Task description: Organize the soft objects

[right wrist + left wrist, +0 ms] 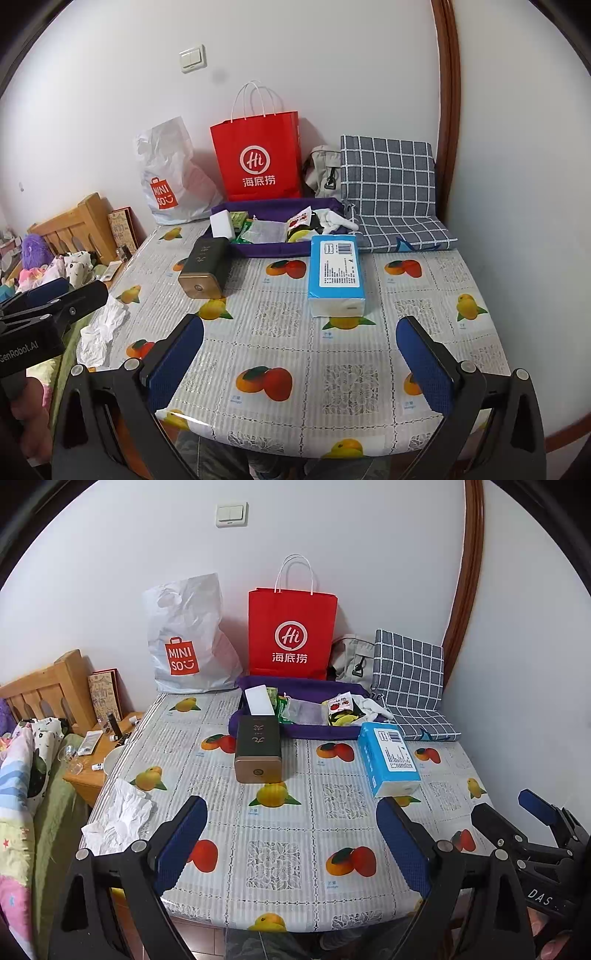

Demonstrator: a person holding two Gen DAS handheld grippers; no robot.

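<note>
Room: bedroom corner, white wall, table (295,834) under a fruit-print cover, bed to the left.
Back row: white plastic bag (186,638), red paper bag (291,631), grey checked cushion (408,672) against the wall.
Bin: purple fabric bin (255,727) at mid-table rear, holding snack packets, a white block and white cloth.
Soft items outside the bin: blue tissue pack (388,757) just in front of it; crumpled tissue (118,816) at the left edge.
Hard item: dark tin (258,749) touching the bin's front.
Left gripper (291,849): jaws wide apart, empty, over the near edge.
Right gripper (299,365): jaws wide apart, empty, lined up with the pack.
Stage: cannot tell; the layout fits sorting under way or near its close.
Advice: if the pack is taken, grip its long sides lightly; it will likely crush.
</note>
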